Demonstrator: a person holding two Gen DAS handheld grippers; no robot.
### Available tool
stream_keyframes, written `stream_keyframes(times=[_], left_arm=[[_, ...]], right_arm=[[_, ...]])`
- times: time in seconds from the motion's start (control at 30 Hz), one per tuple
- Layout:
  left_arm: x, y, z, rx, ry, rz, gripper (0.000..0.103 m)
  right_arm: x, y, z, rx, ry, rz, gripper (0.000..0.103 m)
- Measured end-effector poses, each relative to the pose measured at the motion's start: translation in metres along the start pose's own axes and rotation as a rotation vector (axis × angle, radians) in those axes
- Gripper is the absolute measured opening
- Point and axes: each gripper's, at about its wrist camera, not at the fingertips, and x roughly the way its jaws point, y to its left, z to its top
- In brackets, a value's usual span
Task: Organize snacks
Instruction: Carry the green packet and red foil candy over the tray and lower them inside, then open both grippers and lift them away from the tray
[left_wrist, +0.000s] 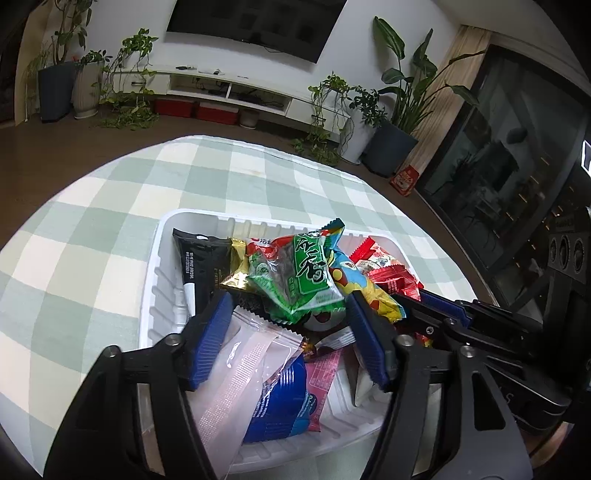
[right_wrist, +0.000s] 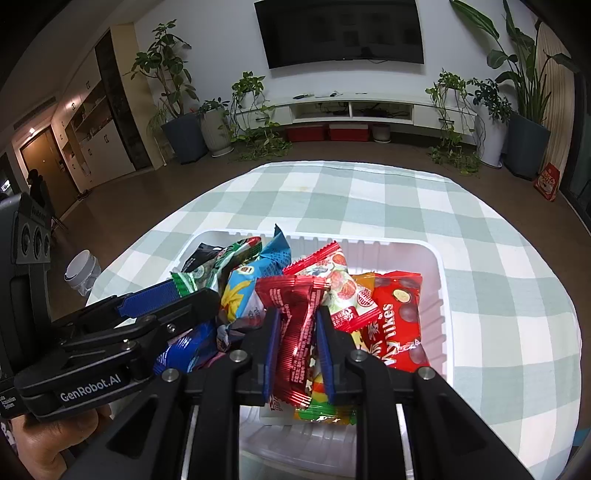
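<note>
While the left gripper (left_wrist: 288, 317) is hovering with wide jaws over the white tray (left_wrist: 162, 236), the right gripper (right_wrist: 297, 325) is pinching a red packet (right_wrist: 295, 332).

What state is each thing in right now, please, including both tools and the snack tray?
Left tool: open, fingers either side of the green packet.
Right tool: shut on red foil packet.
Red foil packet: pinched upright between the fingers.
Green packet: lying on the pile, not gripped.
White tray: on the checked cloth, heaped with snacks.
Red Mylikes bag: sealed, lying in the tray.
</note>
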Motion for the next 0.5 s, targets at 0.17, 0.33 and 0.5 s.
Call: stream_keyframes(times=[0.17, 0.33, 0.5], left_arm=[[-0.009, -0.001, 0.001, -0.001, -0.019, 0.005, 0.072], [-0.015, -0.003, 0.001, -0.003, -0.033, 0.008, 0.075], [-0.024, -0.004, 0.000, -0.004, -0.049, 0.022, 0.090]], right_arm=[[-0.005, 0.003, 0.000, -0.017, -0.015, -0.013, 0.038], [-0.009, 0.003, 0.000, -0.019, -0.021, -0.015, 0.039], [-0.010, 0.003, 0.001, -0.018, -0.026, -0.015, 0.041]])
